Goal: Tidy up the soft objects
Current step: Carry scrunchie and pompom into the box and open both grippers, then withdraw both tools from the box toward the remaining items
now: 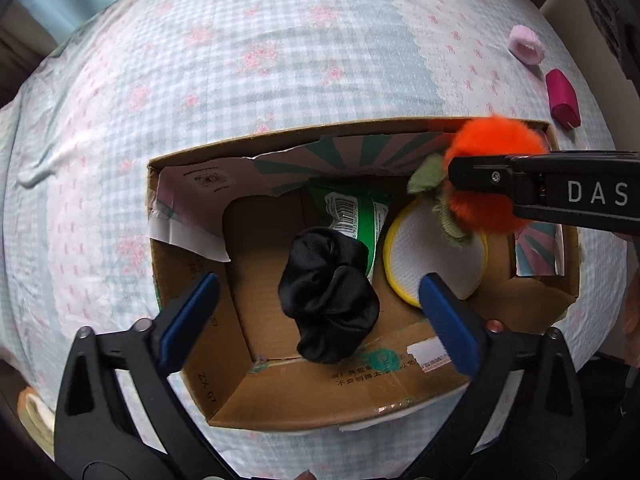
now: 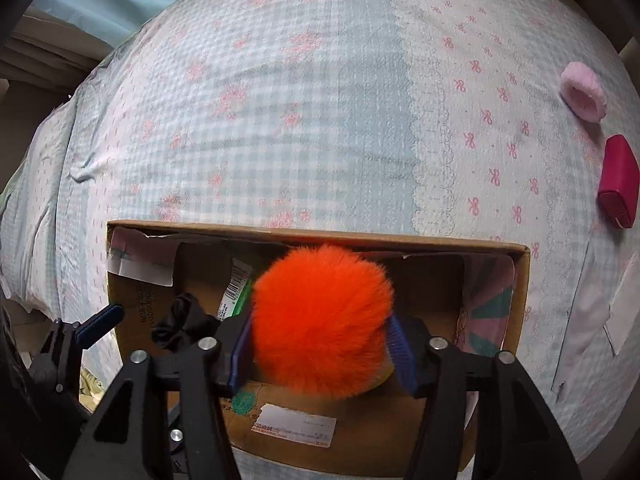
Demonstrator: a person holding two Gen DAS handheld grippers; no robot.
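An open cardboard box (image 1: pixel 280 140) (image 2: pixel 320 236) sits on a bed. My left gripper (image 1: pixel 320 280) points down into it, jaws wide open. A black satin scrunchie (image 1: pixel 332 296) (image 2: pixel 180 324) lies between its blue pads, clear of both. My right gripper (image 2: pixel 320 344) hangs over the box's right part with an orange fluffy pompom (image 2: pixel 324 320) (image 1: pixel 496 148) between its pads. The fur only brushes them and looks unsqueezed. A green leaf and hair loop (image 1: pixel 428 176) hang from the pompom.
Inside the box lie a green packet (image 1: pixel 352 208) and a yellow-rimmed white round pad (image 1: pixel 432 256). On the checked bedspread (image 2: pixel 280 120) at the far right rest a pink fluffy scrunchie (image 2: pixel 582 96) (image 1: pixel 526 50) and a magenta pouch (image 2: pixel 620 182) (image 1: pixel 562 98).
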